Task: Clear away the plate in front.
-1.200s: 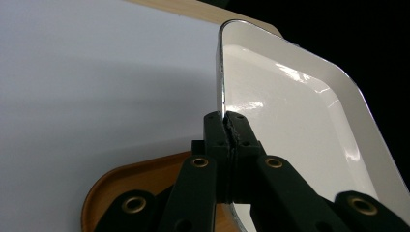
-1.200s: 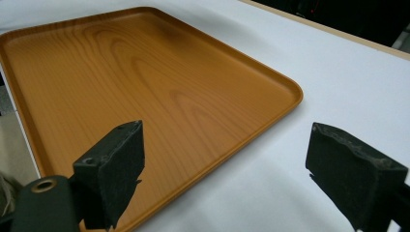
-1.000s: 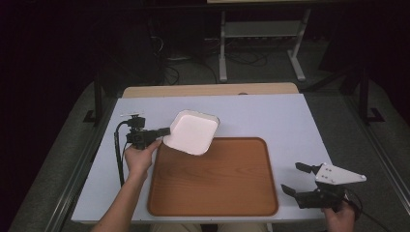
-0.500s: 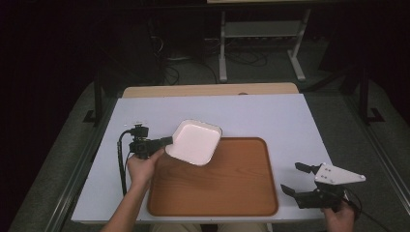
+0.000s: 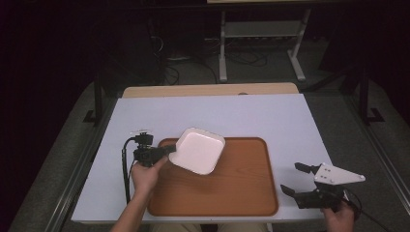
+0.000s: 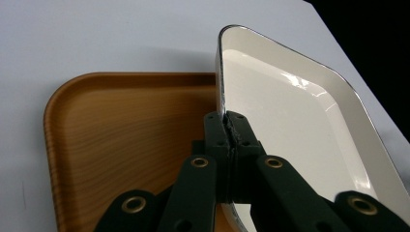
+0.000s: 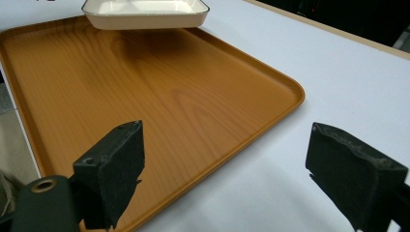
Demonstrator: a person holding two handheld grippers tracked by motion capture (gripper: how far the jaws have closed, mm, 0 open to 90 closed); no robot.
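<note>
White enamel dish [image 5: 198, 150]: square, dark-rimmed, carried clear above the wooden tray's [image 5: 232, 193] near-left corner. Left tool [image 6: 227, 130] pinches its rim edge-on, keeping the bowl level. Right tool [image 7: 241, 179] idles wide apart on the worktop [image 5: 270, 116].

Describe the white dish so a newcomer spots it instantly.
Start at the rectangular wood-grain orange tray on the pale table. Over its far-left corner hangs the white square enamel dish with a thin dark rim, pinched at its edge by the left claw. It is the one white, glossy thing there, and held in the air.
</note>
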